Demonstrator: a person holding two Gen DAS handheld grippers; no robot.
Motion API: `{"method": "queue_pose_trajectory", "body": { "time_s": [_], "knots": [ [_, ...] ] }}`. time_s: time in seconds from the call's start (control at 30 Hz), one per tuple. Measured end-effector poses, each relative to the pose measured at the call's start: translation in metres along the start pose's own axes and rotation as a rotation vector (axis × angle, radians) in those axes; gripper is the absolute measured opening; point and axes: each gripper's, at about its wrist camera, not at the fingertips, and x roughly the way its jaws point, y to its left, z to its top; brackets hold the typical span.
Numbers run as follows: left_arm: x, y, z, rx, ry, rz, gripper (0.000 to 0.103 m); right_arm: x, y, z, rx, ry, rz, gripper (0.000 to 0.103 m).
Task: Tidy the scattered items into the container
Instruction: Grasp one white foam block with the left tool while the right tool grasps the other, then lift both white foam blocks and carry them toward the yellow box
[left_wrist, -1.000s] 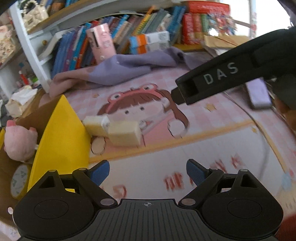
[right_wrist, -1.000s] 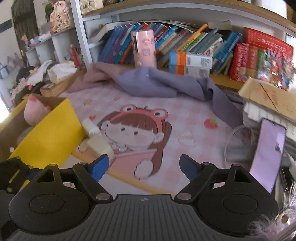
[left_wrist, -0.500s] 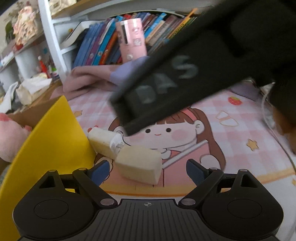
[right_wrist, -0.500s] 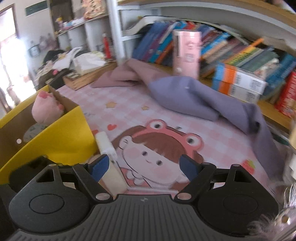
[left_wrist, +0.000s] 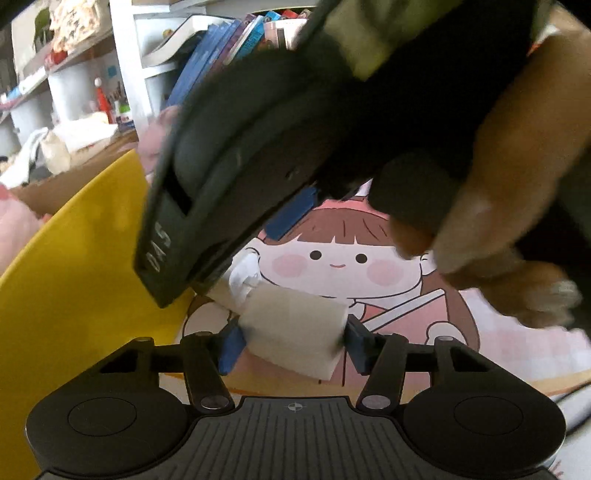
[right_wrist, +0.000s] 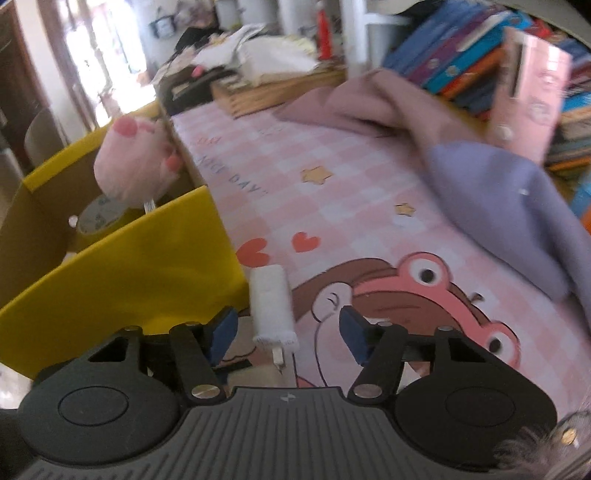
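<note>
Two grippers work close together over a pink cartoon mat (right_wrist: 332, 206), just beside a yellow box (right_wrist: 140, 258) that stands at the left of both views. Inside that box sit a pink plush toy (right_wrist: 136, 162) and a roll of tape (right_wrist: 99, 218). In the left wrist view, the left gripper (left_wrist: 291, 345) has its blue pads on either side of a pale block (left_wrist: 295, 332), and the pads seem to touch its two ends; the block looks lifted slightly at the near edge, though blur makes that uncertain. Behind it lies a white wrapped stick (left_wrist: 240, 284), partly hidden by the right gripper's black body, which crosses above with the person's right hand (left_wrist: 517, 184) around it. In the right wrist view, the right gripper (right_wrist: 288, 330) stands with its fingers spread wide around that white wrapped stick (right_wrist: 273, 306), touching neither side. Farther right, a purple cloth (right_wrist: 498, 199) is bunched before a shelf of books (right_wrist: 461, 70).
</note>
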Motion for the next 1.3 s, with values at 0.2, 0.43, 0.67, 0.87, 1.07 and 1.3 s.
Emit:
{"method": "queue_pose_trajectory", "body": {
  "time_s": [0.2,0.43,0.67,0.87,1.07,1.3],
  "knots": [
    [-0.005,0.005,0.0,-0.01,0.012,-0.008,0.047,0.024,0.004,0.006,-0.037,0.056,0.026,0.04],
    [-0.01,0.004,0.003,-0.009,0.047,-0.019,0.042,0.023,0.002,0.001,-0.035,0.052,-0.007,0.025],
    [-0.029,-0.002,-0.004,0.05,0.041,-0.046,0.04,-0.012,-0.01,-0.012,0.049,-0.013,-0.073,0.025],
    [-0.045,-0.005,-0.006,0.067,0.041,-0.069,0.039,-0.035,-0.01,-0.027,0.109,-0.036,-0.113,0.025],
    [-0.057,0.004,-0.007,0.075,0.041,-0.085,0.039,-0.055,0.0,-0.043,0.154,-0.061,-0.156,0.025],
    [-0.074,0.011,-0.009,0.09,0.037,-0.126,0.039,-0.083,0.015,-0.067,0.209,-0.088,-0.198,0.025]
  ]
}}
